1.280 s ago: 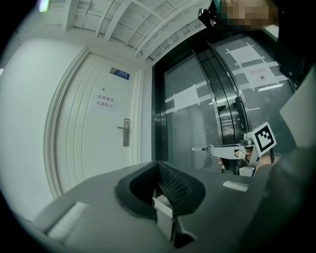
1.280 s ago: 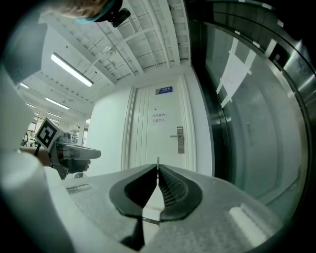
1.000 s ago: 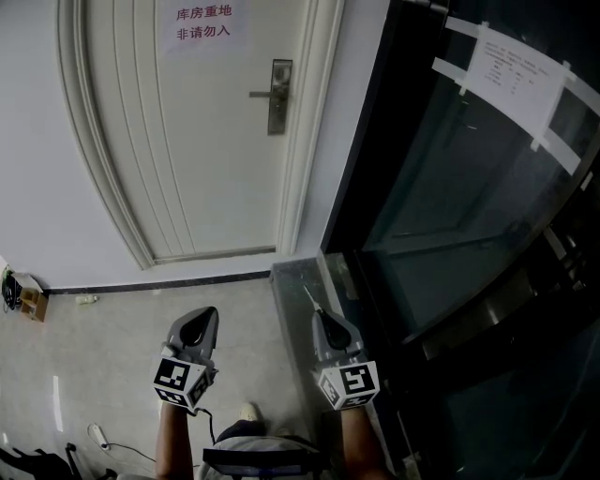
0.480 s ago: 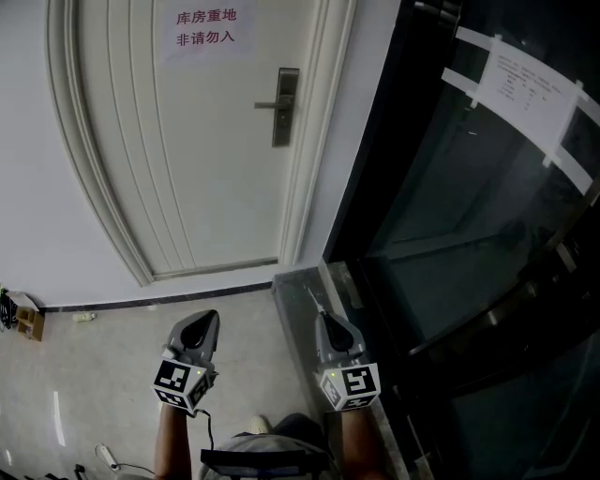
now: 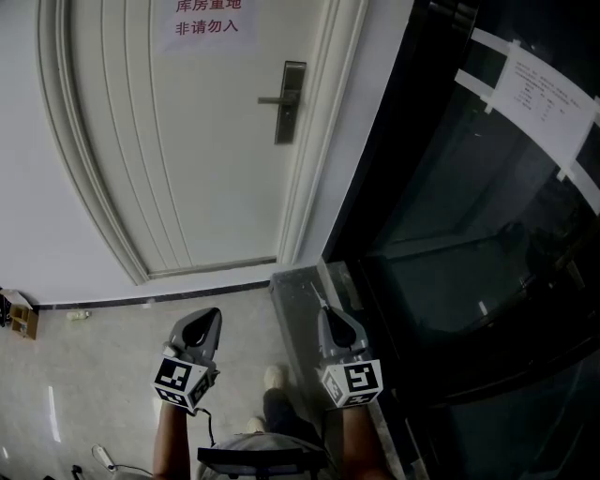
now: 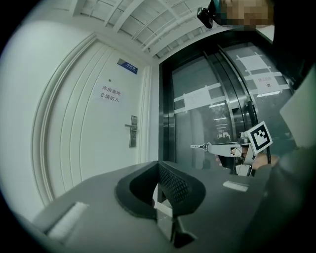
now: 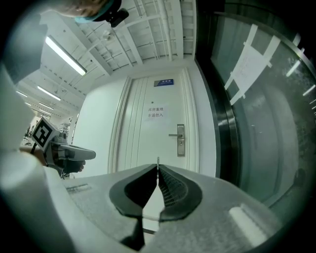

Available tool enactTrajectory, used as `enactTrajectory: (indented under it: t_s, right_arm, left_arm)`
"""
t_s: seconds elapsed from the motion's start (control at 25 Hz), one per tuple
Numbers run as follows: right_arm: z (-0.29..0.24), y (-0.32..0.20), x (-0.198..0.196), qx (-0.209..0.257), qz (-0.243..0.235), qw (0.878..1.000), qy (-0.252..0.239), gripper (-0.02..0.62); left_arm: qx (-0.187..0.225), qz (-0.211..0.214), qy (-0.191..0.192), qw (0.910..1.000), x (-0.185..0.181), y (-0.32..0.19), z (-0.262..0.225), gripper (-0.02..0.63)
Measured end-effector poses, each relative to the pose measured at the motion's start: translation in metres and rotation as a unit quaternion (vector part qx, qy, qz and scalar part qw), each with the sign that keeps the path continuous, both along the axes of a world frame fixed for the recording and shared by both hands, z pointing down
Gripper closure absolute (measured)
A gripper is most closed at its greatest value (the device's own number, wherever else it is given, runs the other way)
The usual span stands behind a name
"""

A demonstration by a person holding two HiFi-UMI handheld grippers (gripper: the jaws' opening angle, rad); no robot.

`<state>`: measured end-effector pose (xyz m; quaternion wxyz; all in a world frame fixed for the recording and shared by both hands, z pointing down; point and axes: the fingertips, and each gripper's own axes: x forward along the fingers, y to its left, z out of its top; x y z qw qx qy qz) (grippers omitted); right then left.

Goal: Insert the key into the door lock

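Observation:
The white door stands ahead, with its metal lock plate and lever handle at its right edge. The lock also shows straight ahead in the right gripper view, and the lock shows far off in the left gripper view. My right gripper is shut on a thin silver key, which points forward at the door. The key tip sticks out just past the closed pads. My left gripper is level beside it, shut and holding nothing. Both are well short of the door.
Dark glass doors with a taped paper notice fill the right side, close to my right gripper. A red-lettered sign hangs on the door. A small box and a cable lie on the floor at left.
The door and lock have drawn nearer and shifted right in the head view as both grippers moved forward together. A shoe has stepped into view below. The jaws are unchanged.

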<state>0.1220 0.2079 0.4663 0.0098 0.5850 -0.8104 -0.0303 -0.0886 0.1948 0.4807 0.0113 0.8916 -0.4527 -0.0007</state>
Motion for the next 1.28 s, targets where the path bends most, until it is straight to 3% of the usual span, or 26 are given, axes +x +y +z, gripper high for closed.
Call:
enactTrajectory:
  t_s: [0.28,1.28]
  right_arm:
    - [-0.001,-0.049,0.009,0.008,0.001,1.0,0.015,0.584]
    - [0.002,-0.244,0.048,0.0,-0.04,0.999,0.001,0.584]
  left_arm:
    - [0.0,-0.008,-0.003,1.0,0.004,-0.046,0.0,0.604]
    - [0.005,-0.048,-0.003,0.9988,0.041,-0.223,-0.01,0.604]
